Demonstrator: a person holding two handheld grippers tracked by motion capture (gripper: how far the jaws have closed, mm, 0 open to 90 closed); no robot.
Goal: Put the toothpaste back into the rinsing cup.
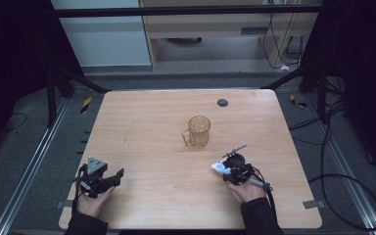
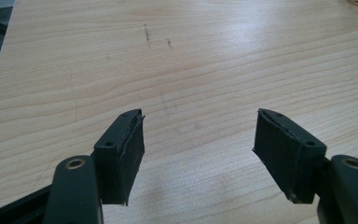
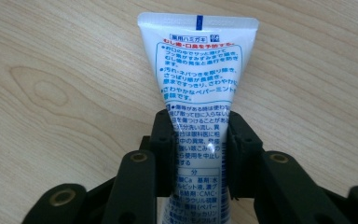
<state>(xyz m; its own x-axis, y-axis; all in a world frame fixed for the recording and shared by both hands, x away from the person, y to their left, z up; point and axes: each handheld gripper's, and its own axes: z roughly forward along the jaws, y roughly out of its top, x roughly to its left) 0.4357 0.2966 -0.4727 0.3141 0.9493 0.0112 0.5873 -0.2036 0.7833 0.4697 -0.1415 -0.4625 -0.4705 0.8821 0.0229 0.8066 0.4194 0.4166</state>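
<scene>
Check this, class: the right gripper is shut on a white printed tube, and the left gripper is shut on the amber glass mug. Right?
Not quite. The left gripper is open with nothing between its jaws, as the left gripper view shows; the amber glass mug stands untouched mid-table. The right gripper is indeed shut on the white printed tube.

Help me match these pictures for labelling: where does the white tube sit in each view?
High view: the white tube lies low and right of centre, in the right tool.
Left gripper view: not in it.
Right gripper view: the tube stands centre, clamped between the jaws.
Shared landmark: the wooden table.
</scene>
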